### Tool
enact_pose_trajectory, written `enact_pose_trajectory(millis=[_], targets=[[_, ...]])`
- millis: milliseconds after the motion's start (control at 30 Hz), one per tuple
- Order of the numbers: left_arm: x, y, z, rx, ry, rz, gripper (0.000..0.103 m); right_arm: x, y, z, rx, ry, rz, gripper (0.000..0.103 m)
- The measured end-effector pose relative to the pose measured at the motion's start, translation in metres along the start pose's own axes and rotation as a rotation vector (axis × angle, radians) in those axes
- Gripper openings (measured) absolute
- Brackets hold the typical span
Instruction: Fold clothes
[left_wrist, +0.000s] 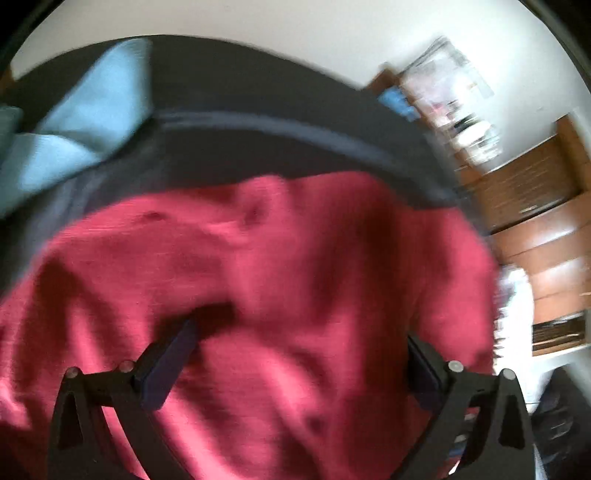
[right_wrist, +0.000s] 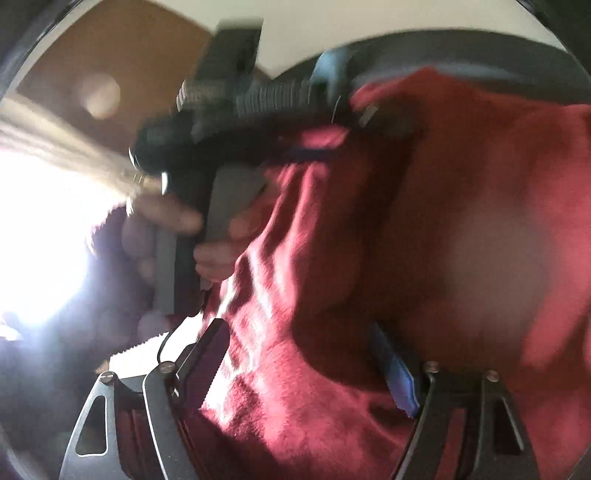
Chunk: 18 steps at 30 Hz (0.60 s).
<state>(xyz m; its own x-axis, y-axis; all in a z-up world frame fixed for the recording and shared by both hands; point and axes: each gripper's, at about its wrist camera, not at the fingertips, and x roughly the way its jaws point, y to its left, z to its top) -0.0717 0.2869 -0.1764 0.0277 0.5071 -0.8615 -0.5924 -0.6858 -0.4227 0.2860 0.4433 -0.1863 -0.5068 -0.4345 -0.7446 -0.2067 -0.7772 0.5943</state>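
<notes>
Both views are motion-blurred; fine detail is not recoverable.

A crumpled dark-red knit garment (left_wrist: 280, 288) is seen lying in a loose heap on a dark grey upholstered sofa seat (left_wrist: 258, 147), toward the seat's front edge. No clean fold lines are visible; whether it is being opened out or gathered cannot be told.

Left gripper (left_wrist: 295, 354): jaws spread wide over the red cloth, nothing pinched between them. Right gripper (right_wrist: 299, 365): jaws also wide, with a ridge of the garment (right_wrist: 406, 258) bunched between them but not clamped. The open spread is judged to be a reach for a fresh hold on the fabric.

Only the left wrist view shows the light-blue cushions (left_wrist: 85, 122) at the seat's back left corner and the wooden shelving (left_wrist: 535, 229) beyond the sofa's right edge.

Only the right wrist view shows the left gripper from outside, held by a hand (right_wrist: 173, 229) on its grey handle, with red cloth draped close against its front end. Whether cloth is caught there cannot be told.
</notes>
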Motion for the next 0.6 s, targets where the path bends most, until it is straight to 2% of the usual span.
enact_pose_trajectory(millis=[133,300,400,467,500,600], targets=[[-0.003,0.004,0.001,-0.036,-0.007,-0.007,0.101,-0.007,-0.005,-0.001,0.030,-0.037,-0.026,0.080],[-0.016,0.008,-0.016,-0.016,-0.008,0.042,0.101,0.004,-0.003,-0.009,0.036,-0.064,-0.077,0.080],[-0.030,0.008,-0.023,-0.053,-0.028,0.015,0.101,0.010,-0.002,-0.013,0.039,-0.080,-0.107,0.090],[-0.041,0.001,-0.028,-0.045,-0.054,-0.016,0.101,0.014,-0.001,-0.016,0.041,-0.091,-0.127,0.094],[-0.046,-0.004,-0.030,-0.032,-0.061,-0.025,0.102,0.015,0.000,-0.017,0.044,-0.094,-0.136,0.099],[-0.056,-0.017,-0.040,0.013,-0.062,-0.034,0.102,0.013,0.003,-0.017,0.076,-0.099,-0.156,0.100]])
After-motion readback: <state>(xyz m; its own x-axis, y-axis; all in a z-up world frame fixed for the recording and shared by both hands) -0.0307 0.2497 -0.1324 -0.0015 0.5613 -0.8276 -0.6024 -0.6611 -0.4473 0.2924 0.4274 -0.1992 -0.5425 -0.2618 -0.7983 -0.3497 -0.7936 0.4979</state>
